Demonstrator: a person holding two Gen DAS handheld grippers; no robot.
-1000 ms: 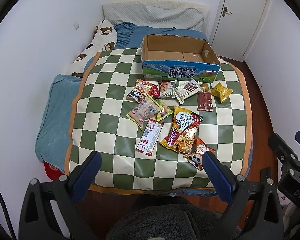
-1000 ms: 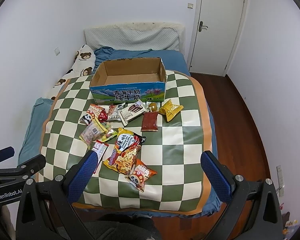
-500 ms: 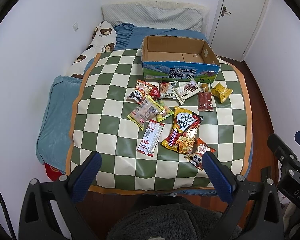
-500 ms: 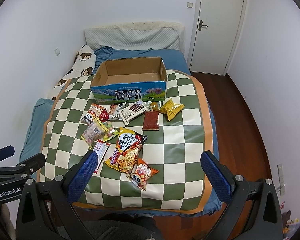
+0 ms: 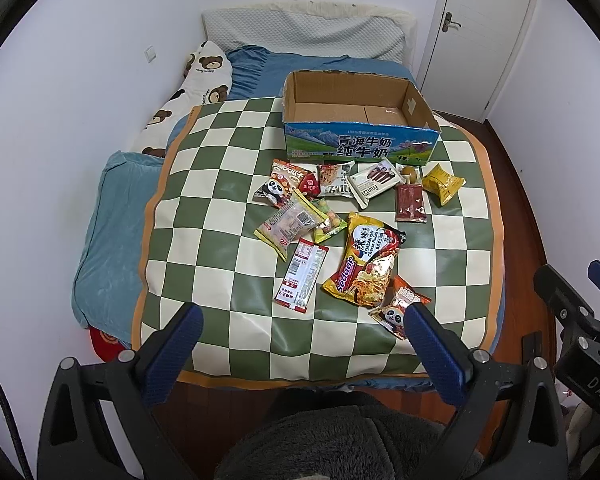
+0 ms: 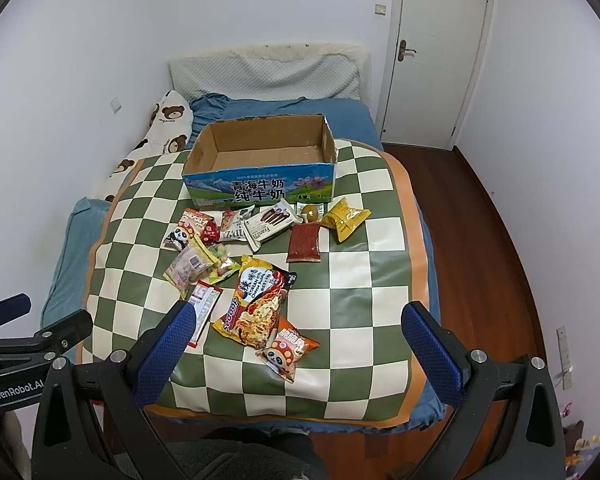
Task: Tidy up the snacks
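1. Step in hand, as judged: the approach before the first pick. No snack is held, and the cardboard box [image 5: 360, 120] is seen with a bare floor; nothing appears to have been sorted into it.
2. The left tongs [image 5: 300, 330] are spread wide and hold nothing. They hang over the near edge of the checked mat [image 5: 220, 184] on the bed, clear of every packet.
3. The right tongs [image 6: 298, 330] are likewise spread wide and empty, poised at the same near edge.
4. The snacks lie loose on the mat ahead of both tongs, between the tongs and the box, which stands farthest from them.
5. Nearest the right tongs is the panda packet [image 6: 288, 350], partly overlapped with the noodle bag [image 6: 256, 304] just beyond it.
6. Just ahead of the left tongs lies the long red-and-white packet [image 5: 302, 276], flat and apart from its neighbours.
7. Against the box front a row is noted: the biscuit packet [image 5: 376, 182], the dark red pouch [image 5: 410, 202], the yellow packet [image 5: 442, 182].
8. Next move, as judged: one pair of tongs is to be lowered onto a near packet, with the fingers set across a narrow edge, then closed.
9. Flat foil is expected to slip; a crimped seam is preferred as the grip point.
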